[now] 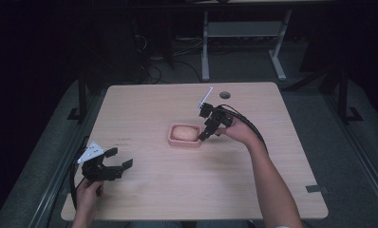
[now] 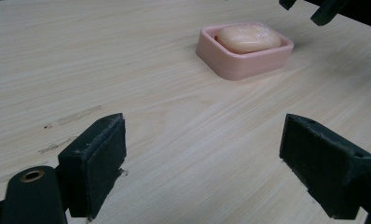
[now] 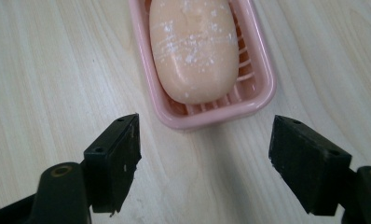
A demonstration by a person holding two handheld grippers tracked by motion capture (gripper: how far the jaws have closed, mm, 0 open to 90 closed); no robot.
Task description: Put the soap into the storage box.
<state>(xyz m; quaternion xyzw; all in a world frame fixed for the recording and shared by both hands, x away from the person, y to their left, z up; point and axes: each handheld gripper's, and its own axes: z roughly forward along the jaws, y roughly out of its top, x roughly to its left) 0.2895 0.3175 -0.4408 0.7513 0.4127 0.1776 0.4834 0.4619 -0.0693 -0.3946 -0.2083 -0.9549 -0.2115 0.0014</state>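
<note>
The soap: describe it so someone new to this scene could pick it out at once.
On the light wooden table, near its middle, sits a pink dish, just ahead of the right gripper with its open jaws. The soap lies inside: an oval peach bar flecked with white, paler than the ribbed dish holding it.

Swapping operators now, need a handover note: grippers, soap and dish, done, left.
Right gripper: open, nothing between the jaws, hovering just short of the pink soap dish's near end.
Left gripper: open, empty, at the table's near-left, apart from the dish.
Soap bar: lying in the dish, mid-table.
Done: soap sits in the dish.
Left: unclear from here; the right gripper is the one placed to work on the dish or soap.
</note>
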